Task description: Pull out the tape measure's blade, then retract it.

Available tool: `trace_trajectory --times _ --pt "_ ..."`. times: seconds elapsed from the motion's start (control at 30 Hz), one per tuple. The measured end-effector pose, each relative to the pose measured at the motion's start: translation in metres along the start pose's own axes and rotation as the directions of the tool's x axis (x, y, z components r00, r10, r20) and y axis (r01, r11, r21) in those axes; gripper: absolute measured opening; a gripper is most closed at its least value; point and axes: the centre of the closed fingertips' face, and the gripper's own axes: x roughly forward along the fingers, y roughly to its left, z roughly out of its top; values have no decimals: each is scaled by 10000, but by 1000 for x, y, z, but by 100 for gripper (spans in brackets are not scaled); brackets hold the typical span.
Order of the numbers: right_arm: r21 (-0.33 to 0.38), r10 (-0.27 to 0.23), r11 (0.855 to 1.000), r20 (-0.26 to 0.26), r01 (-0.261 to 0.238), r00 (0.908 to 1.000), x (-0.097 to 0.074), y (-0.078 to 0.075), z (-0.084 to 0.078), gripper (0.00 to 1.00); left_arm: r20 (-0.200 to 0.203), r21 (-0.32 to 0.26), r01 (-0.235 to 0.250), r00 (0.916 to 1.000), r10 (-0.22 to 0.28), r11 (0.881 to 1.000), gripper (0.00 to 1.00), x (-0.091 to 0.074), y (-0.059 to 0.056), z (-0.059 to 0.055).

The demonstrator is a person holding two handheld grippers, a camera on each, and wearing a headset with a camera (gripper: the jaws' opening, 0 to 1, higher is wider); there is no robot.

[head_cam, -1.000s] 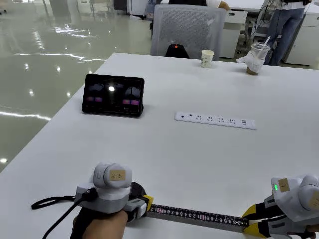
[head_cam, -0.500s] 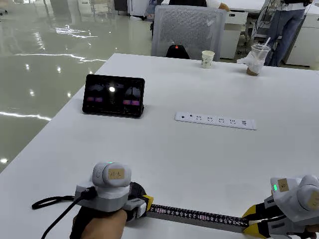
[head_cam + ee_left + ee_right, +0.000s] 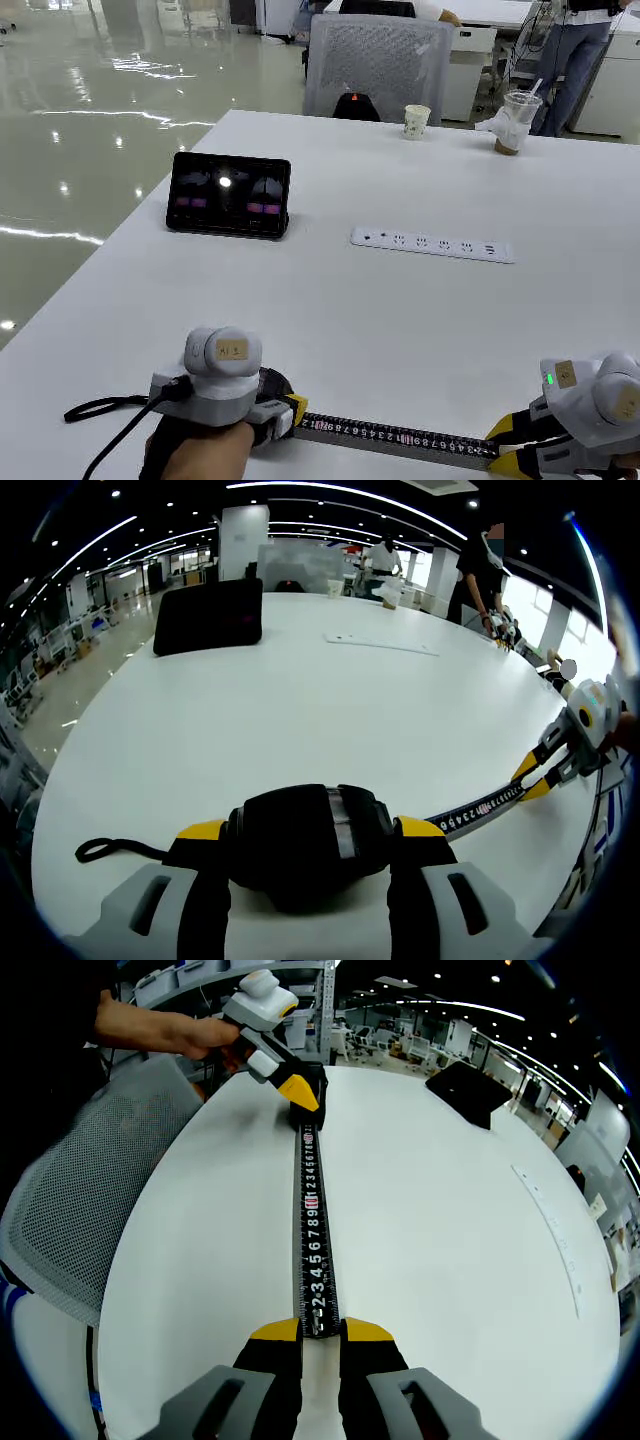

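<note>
We are looking down at a smooth, glossy white table. At about 7 o'clock in the head view, the left gripper, a white moulded body with yellow-tipped jaws, is clamping the tape measure case, a rounded black shell. In the left gripper view we are seeing that case wedged between the two yellow jaw tips, which are pressing on both of its sides. A thin black wrist strap is trailing from it toward 9 o'clock across the tabletop. The blade, a flat dark strip printed with pale numerals, is lying pulled out along the table from the case toward 5 o'clock. There the right gripper is pinching its far end between yellow tips. In the right gripper view the blade is running straight from 6 o'clock up to 12 o'clock, and the jaws of the right gripper are closing in on its end from both sides. Farther back, a rectangular black tablet is standing at 10 o'clock, and a long white power strip is lying near the centre. A small paper cup and a clear plastic cup with a straw are sitting at the far edge, around 1 o'clock. A grey mesh chair is standing behind them at 12 o'clock.
</note>
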Motion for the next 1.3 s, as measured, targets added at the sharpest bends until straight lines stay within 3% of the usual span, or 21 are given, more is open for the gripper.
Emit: trace_trajectory --times 0.53,1.3 --pt "-12 35 10000 50 -35 10000 5 0 7 10 -29 -32 10 10000 -10 10000 58 0 0 -1" --pt "-6 114 9999 284 -113 9995 21 4 29 10 -81 -46 87 9999 -87 10000 59 0 0 -1"
